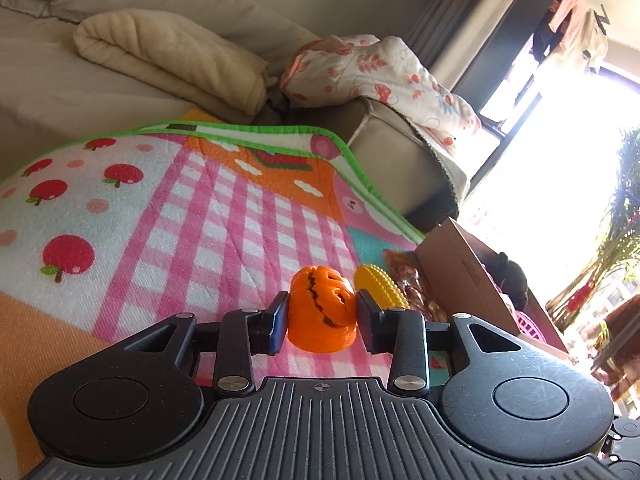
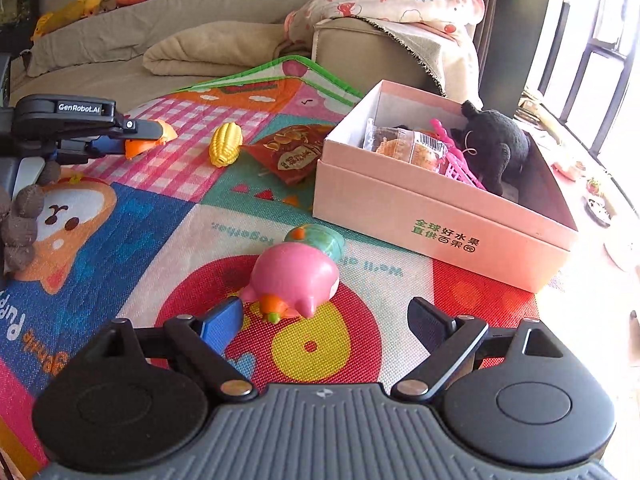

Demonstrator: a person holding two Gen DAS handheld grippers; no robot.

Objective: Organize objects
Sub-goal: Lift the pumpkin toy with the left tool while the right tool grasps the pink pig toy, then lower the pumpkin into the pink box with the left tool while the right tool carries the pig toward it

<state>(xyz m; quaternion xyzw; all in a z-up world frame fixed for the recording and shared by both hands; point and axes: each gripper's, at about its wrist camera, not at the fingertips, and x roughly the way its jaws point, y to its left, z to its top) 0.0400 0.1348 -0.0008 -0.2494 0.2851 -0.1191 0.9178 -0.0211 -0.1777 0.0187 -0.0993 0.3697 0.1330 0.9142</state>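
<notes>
The left gripper [image 1: 322,316] is clenched on the orange pumpkin toy [image 1: 323,306], one pad pressing each side of it. From the right wrist view the same gripper [image 2: 150,136] appears at about 9 o'clock, and the toy seems lifted a little above the play mat [image 2: 132,240] (I cannot be sure it is clear of the fabric).

The right gripper [image 2: 324,322] is released, its jaws wide apart. The pink pig toy [image 2: 294,280] lies just ahead at 12 o'clock, near the left finger but not between the pads. A small green and orange toy [image 2: 316,240] touches the pig on its far side.

In my judgement the task is partly done. The pink box [image 2: 440,216], at 2 o'clock in the right view, already holds a black plush animal [image 2: 496,144], a wrapped snack packet [image 2: 408,146] and a pink plastic piece [image 2: 456,164]. Outside the box on the mat are the yellow corn toy [image 2: 227,144] at 11 o'clock, a red snack bag [image 2: 292,152] just beside the box, the pig and its small neighbour. The pumpkin is in hand but not yet in the box, so it probably goes there next, and the pig looks like the next pick for the right side.
</notes>
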